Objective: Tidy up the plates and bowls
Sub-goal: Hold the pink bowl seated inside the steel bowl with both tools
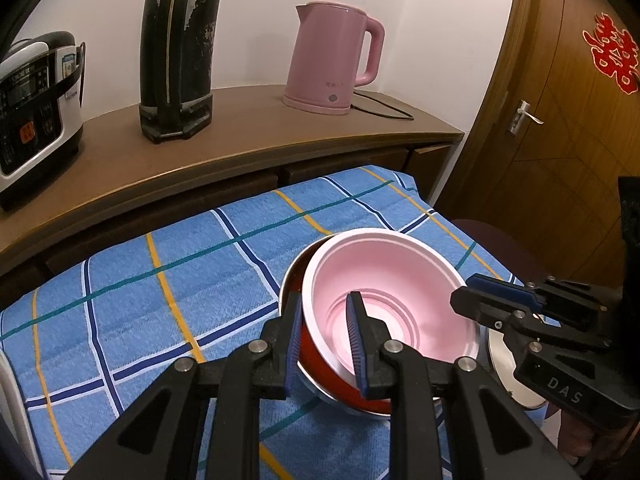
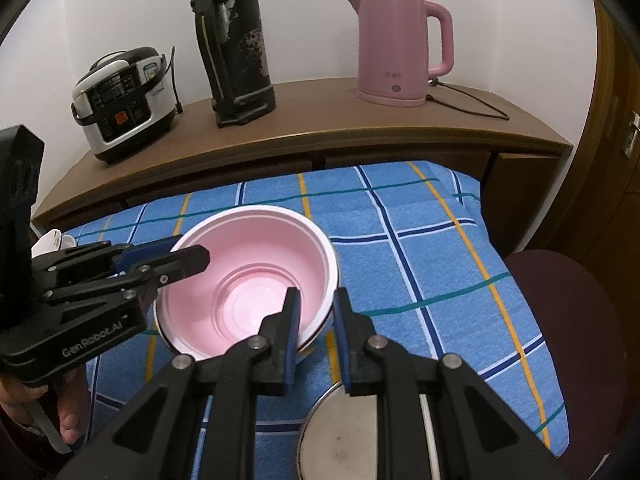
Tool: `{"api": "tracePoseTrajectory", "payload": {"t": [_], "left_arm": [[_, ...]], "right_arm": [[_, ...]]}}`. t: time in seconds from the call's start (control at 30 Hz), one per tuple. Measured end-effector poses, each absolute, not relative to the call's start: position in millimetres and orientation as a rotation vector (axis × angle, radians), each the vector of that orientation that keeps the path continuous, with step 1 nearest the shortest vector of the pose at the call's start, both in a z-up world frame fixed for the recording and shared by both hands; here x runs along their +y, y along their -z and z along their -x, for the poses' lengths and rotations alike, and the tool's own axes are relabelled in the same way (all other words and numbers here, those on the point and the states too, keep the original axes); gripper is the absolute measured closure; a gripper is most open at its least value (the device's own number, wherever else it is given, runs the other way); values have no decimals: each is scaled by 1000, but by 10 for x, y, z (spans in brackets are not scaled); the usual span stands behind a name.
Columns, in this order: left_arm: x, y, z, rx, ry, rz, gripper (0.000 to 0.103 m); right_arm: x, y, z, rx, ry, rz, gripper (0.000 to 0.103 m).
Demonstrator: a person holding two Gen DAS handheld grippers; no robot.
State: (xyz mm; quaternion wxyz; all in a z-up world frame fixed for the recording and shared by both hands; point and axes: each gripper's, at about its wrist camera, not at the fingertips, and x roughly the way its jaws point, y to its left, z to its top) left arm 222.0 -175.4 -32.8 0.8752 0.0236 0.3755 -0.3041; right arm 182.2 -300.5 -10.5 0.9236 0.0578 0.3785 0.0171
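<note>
Pink bowl [image 1: 390, 300]: smooth matte plastic, round, with stepped concentric rings in its floor and a pale rolled rim. It sits nested, tilted, inside a red bowl [image 1: 320, 364] with a glossy wall and a metallic outer shell.

Left gripper [image 1: 326, 344]: black hinged plastic, blue ribbed pads, round steel pivot pins. Its tongs pinch the near wall of the stacked bowls, one finger inside the pink bowl, the other outside the red one.

Right gripper [image 2: 314, 332]: same build. Its tongs straddle the pink bowl's [image 2: 244, 288] rim on the opposite side, one finger inside and one outside; whether the pads press the wall cannot be told.

Steel plate [image 2: 340, 436]: flat, dull, scuffed metal disc, directly beneath the right tongs.

Checked cloth [image 1: 160, 280]: blue woven fabric with yellow, teal and navy lines, under everything.
</note>
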Motion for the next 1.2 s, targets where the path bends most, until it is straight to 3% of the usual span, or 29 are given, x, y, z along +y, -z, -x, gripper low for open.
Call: {"api": "tracePoseTrajectory", "payload": {"t": [1.2], "left_arm": [[-1764,326,-2201,761,617,-69,79]], "right_arm": [[-2954,117,-1799,772,-37,-114,85]]}}
